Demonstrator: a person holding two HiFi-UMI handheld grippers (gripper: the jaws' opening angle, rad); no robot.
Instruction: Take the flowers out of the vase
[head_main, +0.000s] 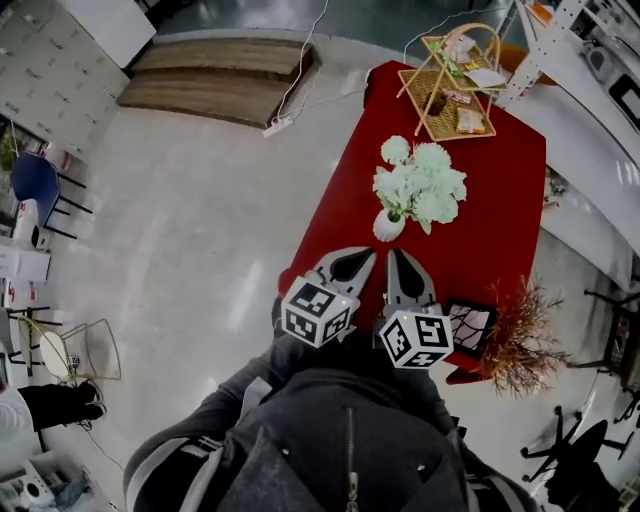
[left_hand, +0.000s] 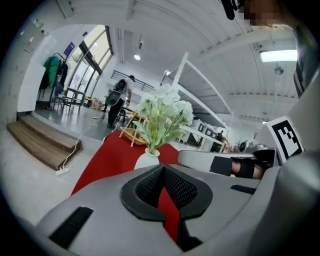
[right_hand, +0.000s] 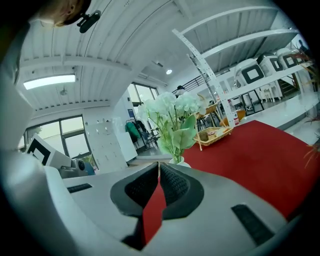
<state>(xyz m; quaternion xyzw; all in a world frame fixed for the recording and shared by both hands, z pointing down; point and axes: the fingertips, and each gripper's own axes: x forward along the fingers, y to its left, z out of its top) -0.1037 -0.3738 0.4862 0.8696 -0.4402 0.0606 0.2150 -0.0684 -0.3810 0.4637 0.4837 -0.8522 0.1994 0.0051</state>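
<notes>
A bunch of pale white-green flowers (head_main: 422, 184) stands in a small white vase (head_main: 388, 226) on the red table (head_main: 510, 200). Both grippers hover side by side over the table's near end, short of the vase. My left gripper (head_main: 372, 253) is shut and holds nothing. My right gripper (head_main: 394, 254) is shut and empty too. In the left gripper view the flowers (left_hand: 165, 112) and vase (left_hand: 148, 160) rise just beyond the jaw tips (left_hand: 162, 166). In the right gripper view the flowers (right_hand: 172, 117) stand just past the tips (right_hand: 159, 165), the vase (right_hand: 178, 161) mostly hidden.
A wicker basket (head_main: 455, 85) with small items sits at the table's far end. A dried reddish-brown plant (head_main: 522, 335) and a dark patterned box (head_main: 470, 328) stand at the near right corner. A wooden platform (head_main: 215, 80) and a cable lie on the floor to the left.
</notes>
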